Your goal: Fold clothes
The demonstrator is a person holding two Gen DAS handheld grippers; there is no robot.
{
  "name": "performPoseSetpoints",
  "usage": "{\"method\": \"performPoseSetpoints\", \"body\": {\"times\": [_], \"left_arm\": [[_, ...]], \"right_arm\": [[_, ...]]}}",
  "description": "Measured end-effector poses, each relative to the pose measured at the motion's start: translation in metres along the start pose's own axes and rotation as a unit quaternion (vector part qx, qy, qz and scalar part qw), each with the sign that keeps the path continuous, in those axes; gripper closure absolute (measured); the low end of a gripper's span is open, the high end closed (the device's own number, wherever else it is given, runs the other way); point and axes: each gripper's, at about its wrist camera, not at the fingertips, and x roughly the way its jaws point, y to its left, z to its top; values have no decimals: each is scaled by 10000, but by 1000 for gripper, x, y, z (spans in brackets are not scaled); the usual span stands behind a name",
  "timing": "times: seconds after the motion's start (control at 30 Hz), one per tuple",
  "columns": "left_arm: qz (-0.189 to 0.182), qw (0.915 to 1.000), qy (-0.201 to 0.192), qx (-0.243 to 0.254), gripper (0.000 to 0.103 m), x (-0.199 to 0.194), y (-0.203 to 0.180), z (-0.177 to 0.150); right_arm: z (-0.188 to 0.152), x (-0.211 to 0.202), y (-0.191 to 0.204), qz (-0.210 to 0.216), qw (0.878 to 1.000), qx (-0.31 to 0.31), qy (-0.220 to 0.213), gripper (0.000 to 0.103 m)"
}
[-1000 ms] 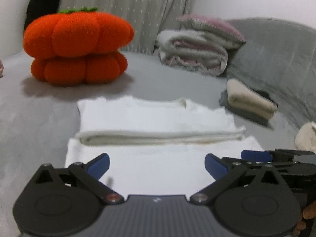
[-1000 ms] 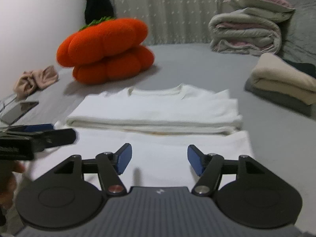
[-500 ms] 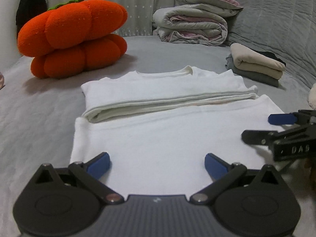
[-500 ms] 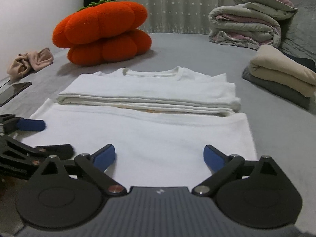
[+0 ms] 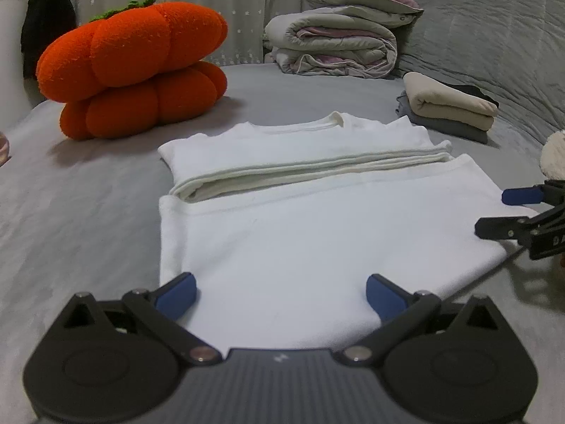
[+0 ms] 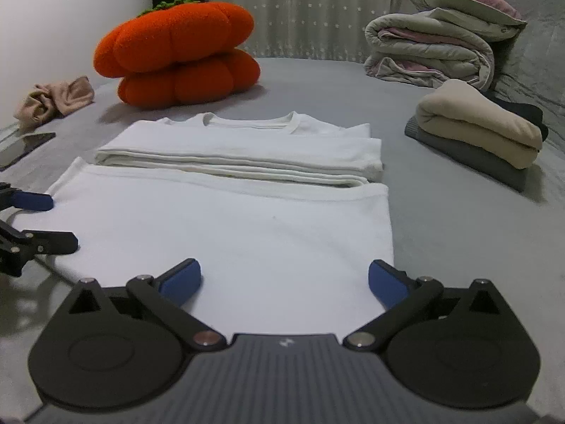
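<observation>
White shirt (image 5: 317,240), partly folded, laid mid-frame on grey bed (image 5: 70,212).
Left gripper (image 5: 279,295) and right gripper (image 6: 284,282) are held level at lower frame over the hem, jaws spread wide, nothing grasped.

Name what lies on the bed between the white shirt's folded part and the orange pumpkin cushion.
Nothing: between the white shirt and the pumpkin cushion only bare grey bedsheet shows, clearest in the right wrist view.
</observation>
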Motion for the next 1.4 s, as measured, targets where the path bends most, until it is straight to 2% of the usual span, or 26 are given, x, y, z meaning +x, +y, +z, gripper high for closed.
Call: {"method": "performPoseSetpoints", "body": {"times": [0.13, 0.4, 0.53, 0.8, 1.07, 1.27, 1.33, 1.4], "left_arm": [[-12, 10000, 6, 41, 0, -4, 1, -2], [-11, 9998, 38, 169, 0, -15, 3, -6], [207, 9995, 116, 204, 0, -21, 6, -6], [120, 9972, 453, -587, 0, -27, 33, -7], [60, 9893, 723, -1267, 0, -31, 48, -8], [-124, 9791, 894, -1823, 0, -35, 57, -5], [-336, 9737, 914, -2058, 1, -36, 62, -5], [-660, 9656, 890, -2352, 2, -37, 68, -7]], "right_arm": [[-3, -7, -5, -99, 9999, -40, -11, 0], [-9, -17, -36, -277, 9980, 560, 117, 0], [-10, -23, -48, -363, 9962, 770, 160, 0], [-11, -35, -58, -381, 9926, 1110, 298, 0], [-13, -44, -72, -163, 9800, 1935, 439, 0], [-13, -48, -79, -15, 9663, 2521, 509, 0], [-13, -50, -81, 111, 9606, 2722, 547, 0], [-15, -53, -86, 287, 9495, 3075, 558, 0]]}}
